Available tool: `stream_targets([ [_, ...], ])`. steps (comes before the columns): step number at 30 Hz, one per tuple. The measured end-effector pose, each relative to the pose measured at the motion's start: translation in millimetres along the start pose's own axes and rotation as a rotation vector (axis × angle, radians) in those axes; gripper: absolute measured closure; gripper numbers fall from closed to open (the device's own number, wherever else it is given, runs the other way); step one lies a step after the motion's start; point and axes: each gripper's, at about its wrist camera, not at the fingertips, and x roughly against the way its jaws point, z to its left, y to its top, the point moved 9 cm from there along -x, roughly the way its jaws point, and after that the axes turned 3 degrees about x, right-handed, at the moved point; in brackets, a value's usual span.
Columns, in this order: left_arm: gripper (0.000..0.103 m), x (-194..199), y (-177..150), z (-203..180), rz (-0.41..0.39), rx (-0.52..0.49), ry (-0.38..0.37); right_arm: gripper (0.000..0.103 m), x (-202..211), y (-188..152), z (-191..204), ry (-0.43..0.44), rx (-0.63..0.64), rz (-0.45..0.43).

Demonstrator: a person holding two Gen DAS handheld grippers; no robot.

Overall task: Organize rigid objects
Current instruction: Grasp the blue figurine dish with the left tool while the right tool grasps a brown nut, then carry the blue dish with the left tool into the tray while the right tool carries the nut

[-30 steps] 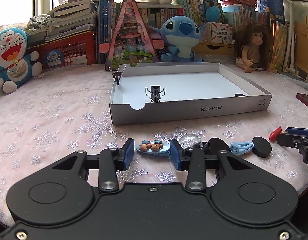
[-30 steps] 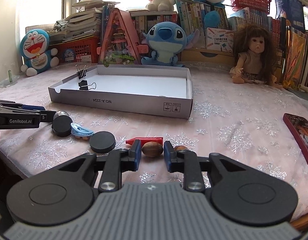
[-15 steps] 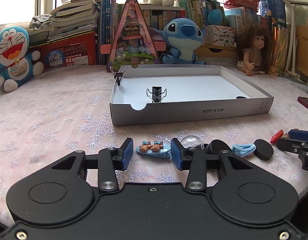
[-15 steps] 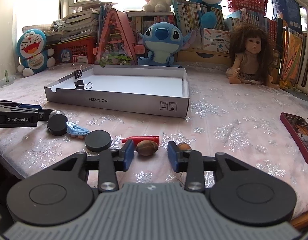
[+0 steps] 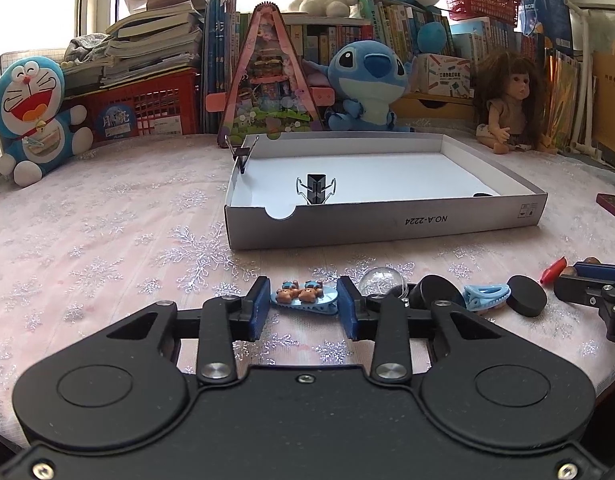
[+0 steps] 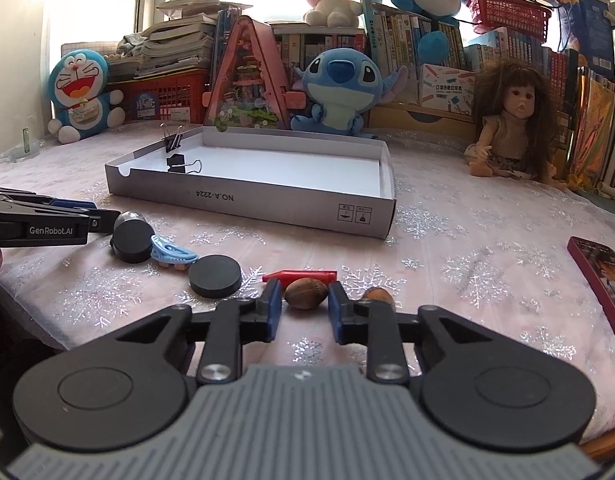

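Taking the white box (image 5: 387,224) as the landmark: the table (image 5: 87,240) to its left lies open as far as the Doraemon plush (image 5: 31,120). Its floor is bare but for a binder clip (image 5: 316,189) near the front wall and another clip (image 5: 240,153) on the left rim. In front of the box, a row of small things crowds the table edge: bear hair clip (image 5: 303,296), glass dome (image 5: 381,282), black pucks (image 6: 214,275), nut (image 6: 305,291). Right of the box, cloth runs free to the red case (image 6: 599,272).
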Motion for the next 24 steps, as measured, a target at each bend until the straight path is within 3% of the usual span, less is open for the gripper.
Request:
stream_targets([
  [24,0.069,16.2,20.5,0.4,-0.047,0.022,0.003,0.075,1.6,19.4,-5.1,-0.016,-0.034,-0.025],
])
